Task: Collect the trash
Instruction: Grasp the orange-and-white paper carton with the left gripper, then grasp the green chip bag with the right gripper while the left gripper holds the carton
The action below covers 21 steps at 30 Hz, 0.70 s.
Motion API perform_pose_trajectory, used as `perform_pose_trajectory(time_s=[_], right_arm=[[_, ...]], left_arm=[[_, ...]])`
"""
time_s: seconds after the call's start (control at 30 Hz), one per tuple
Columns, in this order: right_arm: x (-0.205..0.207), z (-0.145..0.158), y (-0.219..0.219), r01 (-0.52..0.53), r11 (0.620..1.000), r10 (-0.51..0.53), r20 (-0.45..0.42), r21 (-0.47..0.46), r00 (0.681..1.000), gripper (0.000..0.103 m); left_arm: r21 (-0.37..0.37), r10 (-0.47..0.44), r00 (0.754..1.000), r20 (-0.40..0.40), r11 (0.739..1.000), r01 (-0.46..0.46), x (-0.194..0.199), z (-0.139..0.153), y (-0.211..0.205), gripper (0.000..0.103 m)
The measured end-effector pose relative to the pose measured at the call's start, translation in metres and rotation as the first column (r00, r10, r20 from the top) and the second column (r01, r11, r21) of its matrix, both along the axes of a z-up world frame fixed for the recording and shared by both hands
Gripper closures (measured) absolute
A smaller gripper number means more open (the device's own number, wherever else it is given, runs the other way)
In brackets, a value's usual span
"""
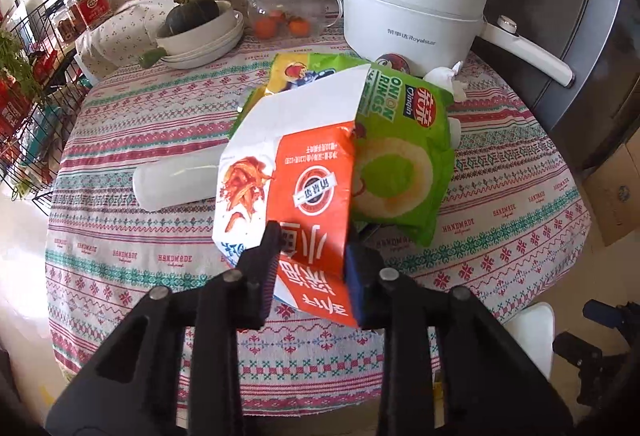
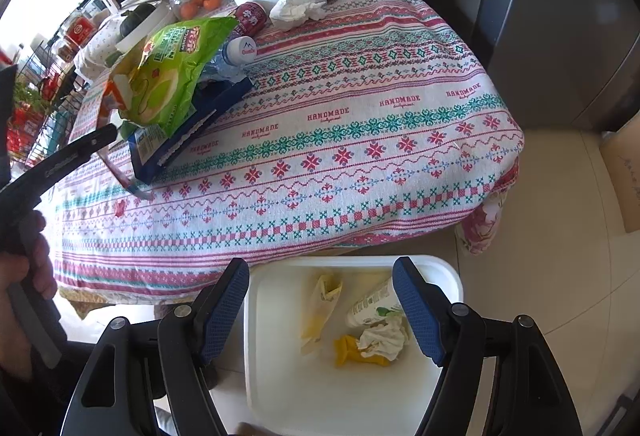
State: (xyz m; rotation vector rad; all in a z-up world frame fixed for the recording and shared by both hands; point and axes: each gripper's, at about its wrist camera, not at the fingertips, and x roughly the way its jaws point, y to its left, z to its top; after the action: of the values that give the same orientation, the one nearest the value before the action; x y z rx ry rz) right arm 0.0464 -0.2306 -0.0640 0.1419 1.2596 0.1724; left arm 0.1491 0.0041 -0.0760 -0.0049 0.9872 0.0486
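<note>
The left gripper [image 1: 310, 264] is pinching the near edge of an orange-and-white snack bag [image 1: 288, 175], its 2 fingers [image 1: 362, 276] pressing against the wrapper from either side. The bag is standing up off the desk [image 1: 120, 236], which is carrying a patterned cloth printed with the word HANDMADE. Just behind the bag, a green onion-rings packet [image 1: 400, 139] is lying partly under it, and a yellow wrapper [image 1: 292, 69] is peeking out behind both. A clear plastic bottle [image 1: 176, 181] is lying on its side to the left, its end hidden by the held bag. A crumpled white tissue [image 1: 446, 79] is sitting beside the base of a white electric pot [image 1: 412, 11] at the far side of the desk.

The right gripper [image 2: 322, 308] is hovering over a white bin [image 2: 448, 272] that is standing on the floor just beside the desk edge; its fingers [image 2: 224, 312] are spread wide with nothing between them. Inside the bin, a yellow wrapper piece [image 2: 324, 296], a white-and-green tube [image 2: 372, 306], a wadded tissue [image 2: 382, 340] and a small yellow scrap [image 2: 348, 354] are lying. From this view a dark blue packet [image 2: 192, 123] is lying under the green packet, and a capped bottle [image 2: 238, 51] is lying next to it.
</note>
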Motion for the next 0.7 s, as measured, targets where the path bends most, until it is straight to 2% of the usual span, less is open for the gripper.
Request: perform_pose_trajectory(time_s=[0.3,0.5,0.7], right_arm=[[0.018,0.007,0.024,0.005,0.998,-0.008,0.040,0.055,0.999,0.027],[0.043,0.010,0.048,0.017,0.989,-0.028,0.079,0.144,0.996,0.027],[0.073,-0.006,0.070,0.053,0.968,-0.074,0.076,0.244,0.994,0.027]], left_arm=[[-0.073,0.043,0.999,0.022,0.996,-0.041,-0.013,0.013,0.062,0.094],[-0.145,0.089,0.996,-0.018,0.985,-0.091,-0.020,0.005,0.108,0.099],[-0.252,0.108,0.992,-0.060,0.960,-0.120,-0.025,-0.001,0.137,0.100]])
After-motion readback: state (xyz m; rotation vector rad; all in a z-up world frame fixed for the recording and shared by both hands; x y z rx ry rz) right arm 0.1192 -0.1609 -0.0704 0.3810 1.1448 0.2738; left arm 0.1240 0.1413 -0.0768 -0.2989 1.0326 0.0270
